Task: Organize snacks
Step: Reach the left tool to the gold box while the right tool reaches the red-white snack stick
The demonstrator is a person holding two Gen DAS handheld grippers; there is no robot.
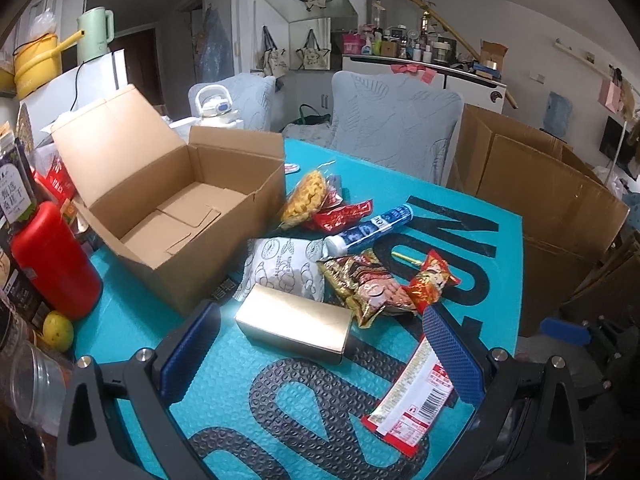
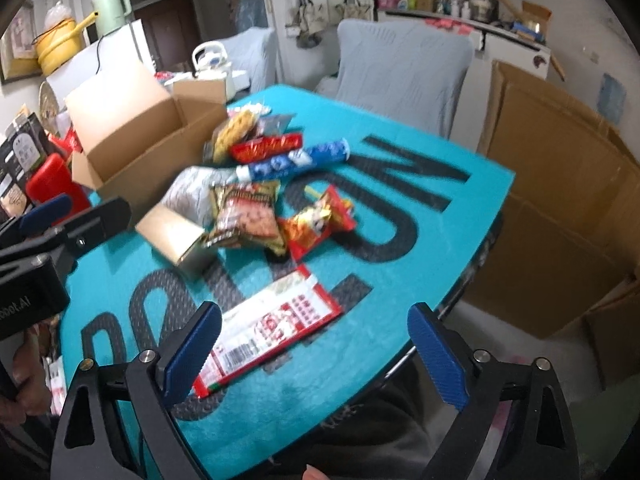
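From the left wrist, the left claw (image 1: pixel 320 344) gapes wide over the teal table (image 1: pixel 224 364), a gold box (image 1: pixel 294 328) lying between its fingers untouched, with the snack pile (image 1: pixel 360 248) beyond it, beside an empty carton (image 1: pixel 180 216). From the right wrist, the right claw (image 2: pixel 316 356) stands wide around a flat red-and-white packet (image 2: pixel 272 328), gripping nothing.

Left gripper (image 2: pixel 44 210) body reads "obot.AI"; dark jar (image 1: pixel 16 184) label "甄选"
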